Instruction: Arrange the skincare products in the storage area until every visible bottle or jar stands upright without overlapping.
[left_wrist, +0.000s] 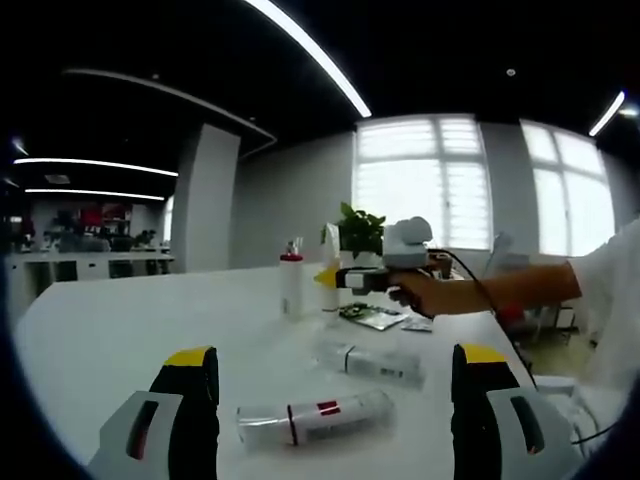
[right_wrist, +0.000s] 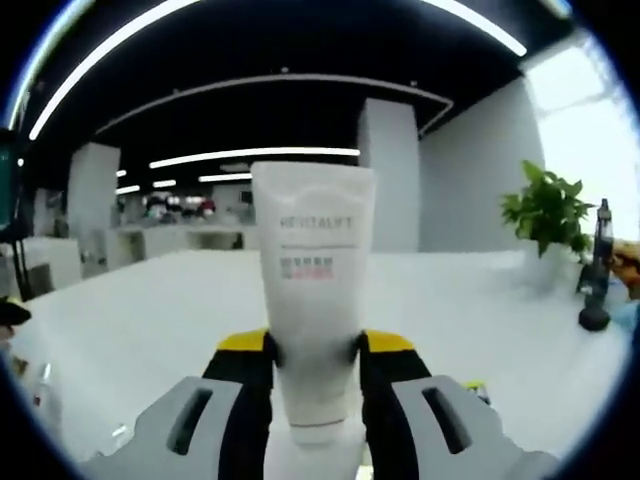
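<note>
Left gripper (left_wrist: 335, 400) hangs open at frame bottom, with a clear bottle (left_wrist: 316, 418) lying flat between its jaws and a second flat bottle (left_wrist: 372, 361) just behind. Right gripper (right_wrist: 318, 375) clamps a white tube (right_wrist: 312, 290) upright at frame centre (mid-body grip). Risk: the soft tube squeezes, tilts on release, and topples toward the red-capped bottle (left_wrist: 291, 284) upright further back.

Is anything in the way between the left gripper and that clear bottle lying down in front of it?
Nothing visible is. The clear plastic bottle with the red label lies on the white table between the open left gripper jaws.
</note>
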